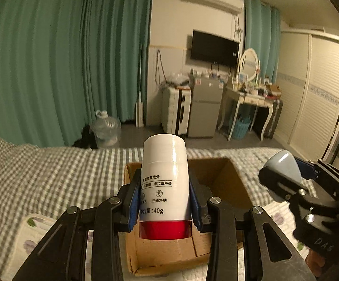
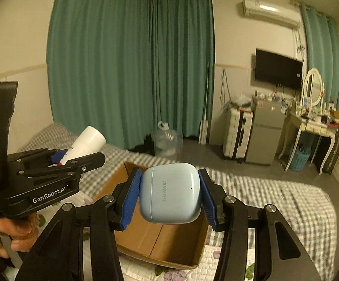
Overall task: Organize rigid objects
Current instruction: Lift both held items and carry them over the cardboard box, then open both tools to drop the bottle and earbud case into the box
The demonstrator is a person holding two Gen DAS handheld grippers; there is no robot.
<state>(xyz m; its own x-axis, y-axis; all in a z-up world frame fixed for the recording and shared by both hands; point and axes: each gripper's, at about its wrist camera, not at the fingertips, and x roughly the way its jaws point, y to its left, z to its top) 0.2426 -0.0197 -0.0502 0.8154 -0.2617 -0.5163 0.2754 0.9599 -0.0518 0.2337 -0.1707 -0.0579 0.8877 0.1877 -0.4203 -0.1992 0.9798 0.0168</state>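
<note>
One white tube (image 1: 164,182) with a red cap is clamped between the blue pads of the left gripper (image 1: 164,201), above one open cardboard box (image 1: 218,173). One pale blue earbud case (image 2: 170,194) is gripped by the jaws of the right gripper (image 2: 169,199), also over that box. The box is set on a bed (image 2: 274,201) with one checked cover. One hand (image 2: 10,234) is seen at the left gripper's handle.
</note>
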